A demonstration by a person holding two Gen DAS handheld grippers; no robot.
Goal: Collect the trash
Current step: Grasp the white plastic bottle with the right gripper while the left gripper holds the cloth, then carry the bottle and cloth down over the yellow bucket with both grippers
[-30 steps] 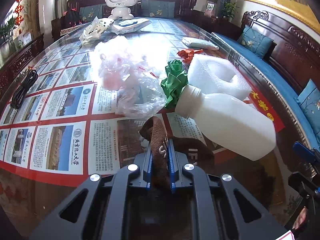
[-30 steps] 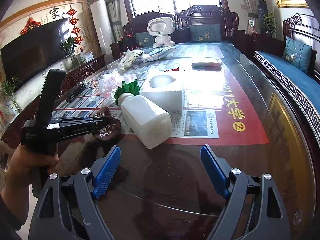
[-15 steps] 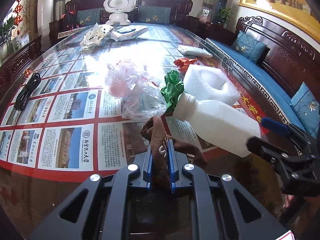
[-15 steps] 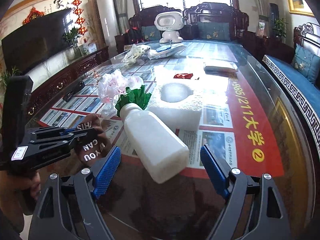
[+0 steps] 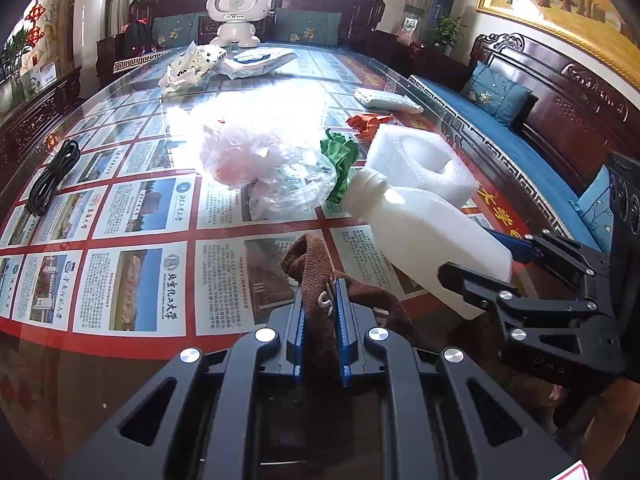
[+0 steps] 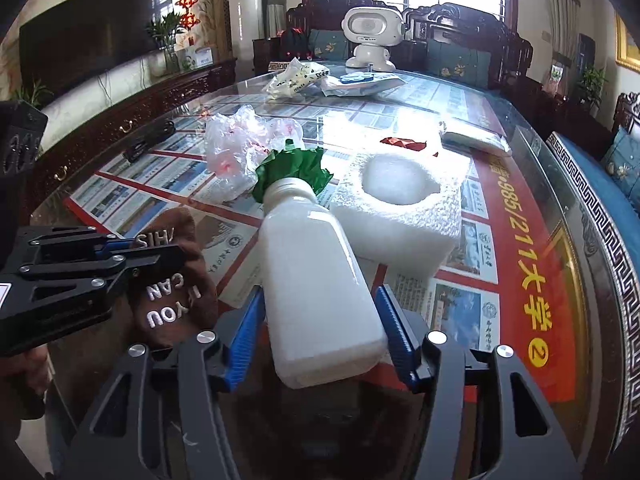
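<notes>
White plastic bottle (image 6: pixel 320 288), capless, lies on its side at frame centre on glass-topped table (image 6: pixel 532 168), neck toward crumpled green paper (image 6: pixel 294 170), white foam block (image 6: pixel 400 204) just beside. Right gripper (image 6: pixel 320 340) spread wide, blue fingers (image 6: pixel 400 336) flanking bottle's base, gap either side. Left gripper (image 5: pixel 320 320) clamped on brown sock (image 5: pixel 320 264), lower centre, bottle to its right.

White plastic bottle (image 6: pixel 320 296), brown sock (image 6: pixel 172 280) with white letters, green crumpled paper (image 6: pixel 294 168), white foam block (image 6: pixel 404 204), clear pinkish plastic bag (image 5: pixel 260 152), black tongs (image 6: pixel 320 336) with blue pads (image 6: pixel 394 328), red-bordered printed photo grid under the glass desk (image 5: pixel 132 280)
</notes>
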